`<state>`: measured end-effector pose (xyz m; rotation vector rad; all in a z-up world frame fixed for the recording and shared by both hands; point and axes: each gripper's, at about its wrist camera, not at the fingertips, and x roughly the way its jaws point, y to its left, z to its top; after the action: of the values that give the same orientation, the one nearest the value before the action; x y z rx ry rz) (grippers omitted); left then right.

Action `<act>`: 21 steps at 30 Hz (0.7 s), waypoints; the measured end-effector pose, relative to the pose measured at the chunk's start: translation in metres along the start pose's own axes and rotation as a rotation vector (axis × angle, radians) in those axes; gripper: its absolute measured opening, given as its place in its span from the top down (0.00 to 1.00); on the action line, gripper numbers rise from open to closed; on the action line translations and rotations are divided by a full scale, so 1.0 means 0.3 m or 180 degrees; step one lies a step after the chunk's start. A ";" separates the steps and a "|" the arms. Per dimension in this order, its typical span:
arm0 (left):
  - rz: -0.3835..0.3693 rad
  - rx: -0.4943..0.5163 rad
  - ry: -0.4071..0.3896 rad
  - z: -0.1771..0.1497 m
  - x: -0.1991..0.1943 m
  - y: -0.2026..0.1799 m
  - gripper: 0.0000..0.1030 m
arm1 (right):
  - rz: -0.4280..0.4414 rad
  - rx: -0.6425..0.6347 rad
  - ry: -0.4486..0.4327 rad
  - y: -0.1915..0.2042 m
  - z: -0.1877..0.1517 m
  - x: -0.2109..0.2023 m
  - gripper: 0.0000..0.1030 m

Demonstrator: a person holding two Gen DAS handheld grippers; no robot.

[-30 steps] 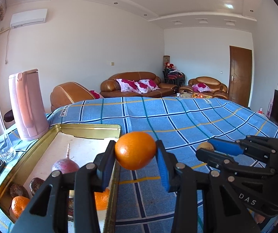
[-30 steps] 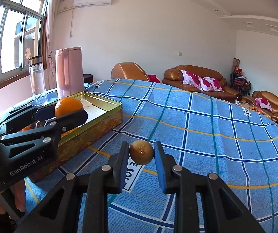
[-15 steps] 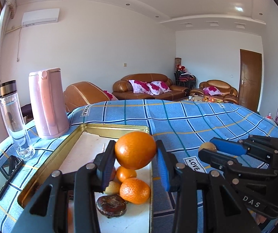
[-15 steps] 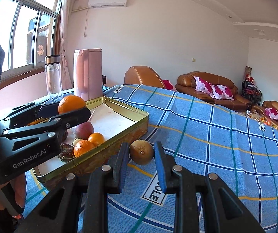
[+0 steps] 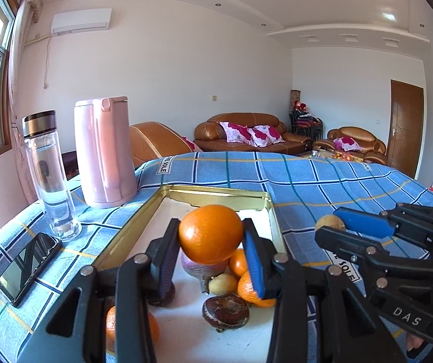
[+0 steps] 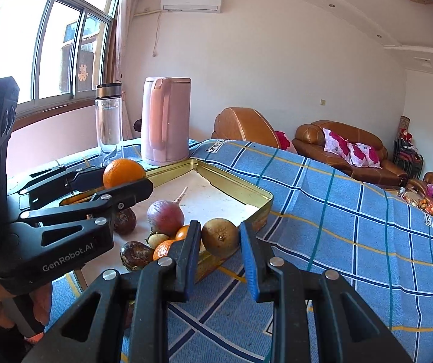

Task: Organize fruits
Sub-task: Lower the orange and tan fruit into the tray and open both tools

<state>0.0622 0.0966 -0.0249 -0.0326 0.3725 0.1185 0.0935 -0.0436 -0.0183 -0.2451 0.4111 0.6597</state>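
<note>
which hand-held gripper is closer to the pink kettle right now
Left. The left hand-held gripper, shut on an orange, is over the gold tray just before the pink kettle. The right hand-held gripper is beyond the tray's opposite edge.

Pink kettle (image 5: 104, 151) beside glass bottle (image 5: 50, 175) — phone (image 5: 28, 267) nearby.

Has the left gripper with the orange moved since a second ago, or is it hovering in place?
Yes. The left gripper, shut on the orange, has moved over the gold tray: earlier it sat at the tray's right edge, now fruit lies below it.
</note>
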 end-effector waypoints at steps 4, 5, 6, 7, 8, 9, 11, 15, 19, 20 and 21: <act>0.0056 -0.0045 0.0023 -0.009 0.001 0.037 0.59 | 0.0057 -0.0053 -0.0008 0.034 0.011 0.011 0.73; 0.0070 -0.0054 0.0027 -0.011 0.001 0.045 0.59 | 0.0070 -0.0066 -0.0008 0.041 0.013 0.014 0.73; 0.0083 -0.0063 0.0033 -0.011 0.003 0.054 0.59 | 0.0081 -0.0078 -0.0010 0.048 0.015 0.017 0.73; 0.0098 -0.0075 0.0037 -0.013 0.004 0.062 0.59 | 0.0093 -0.0090 -0.0010 0.055 0.018 0.020 0.73; 0.0110 -0.0085 0.0039 -0.014 0.003 0.069 0.59 | 0.0104 -0.0101 -0.0010 0.063 0.021 0.024 0.73; 0.0122 -0.0091 0.0042 -0.015 0.003 0.077 0.59 | 0.0114 -0.0111 -0.0010 0.069 0.023 0.027 0.73; 0.0145 -0.0105 0.0055 -0.016 0.006 0.091 0.59 | 0.0135 -0.0129 -0.0007 0.083 0.025 0.034 0.73; 0.0184 -0.0137 0.0070 -0.023 0.005 0.118 0.59 | 0.0172 -0.0163 0.0002 0.107 0.028 0.046 0.73; 0.0211 -0.0152 0.0093 -0.026 0.010 0.137 0.59 | 0.0209 -0.0195 0.0014 0.131 0.031 0.054 0.73; 0.0216 -0.0154 0.0100 -0.028 0.011 0.141 0.59 | 0.0217 -0.0203 0.0016 0.138 0.031 0.055 0.73; 0.0221 -0.0156 0.0108 -0.030 0.012 0.145 0.59 | 0.0227 -0.0210 0.0020 0.142 0.032 0.058 0.73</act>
<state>0.0571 0.1397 -0.0349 -0.0700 0.4046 0.1959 0.0817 0.0018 -0.0214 -0.2964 0.4058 0.7433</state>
